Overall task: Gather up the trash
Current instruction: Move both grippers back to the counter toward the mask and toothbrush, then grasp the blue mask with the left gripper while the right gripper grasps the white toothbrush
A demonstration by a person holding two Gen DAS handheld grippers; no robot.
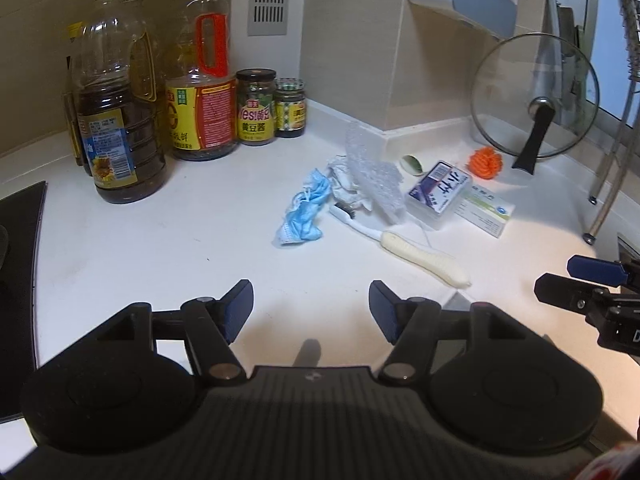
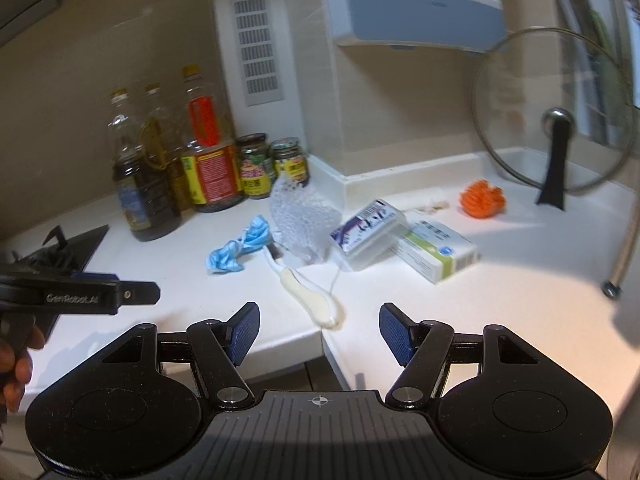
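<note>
Trash lies on the white counter (image 1: 160,240): a crumpled blue face mask (image 1: 306,210) (image 2: 240,250), a clear bubble wrap piece (image 1: 374,172) (image 2: 304,220) over crumpled tissue (image 1: 340,180), a used toothbrush (image 1: 404,246) (image 2: 308,296), a clear card box (image 1: 438,194) (image 2: 368,234), a green-white medicine box (image 1: 486,210) (image 2: 438,252) and an orange scrap (image 1: 486,162) (image 2: 482,198). My left gripper (image 1: 311,306) is open and empty, short of the mask. My right gripper (image 2: 319,334) is open and empty at the counter's front edge, near the toothbrush handle.
Oil bottles (image 1: 116,120) (image 2: 140,184) and sauce jars (image 1: 256,108) (image 2: 254,166) stand at the back left. A glass pot lid (image 1: 534,96) (image 2: 554,120) leans at the back right. A black stove (image 1: 16,280) is at the left. A rack leg (image 1: 604,188) stands at the right.
</note>
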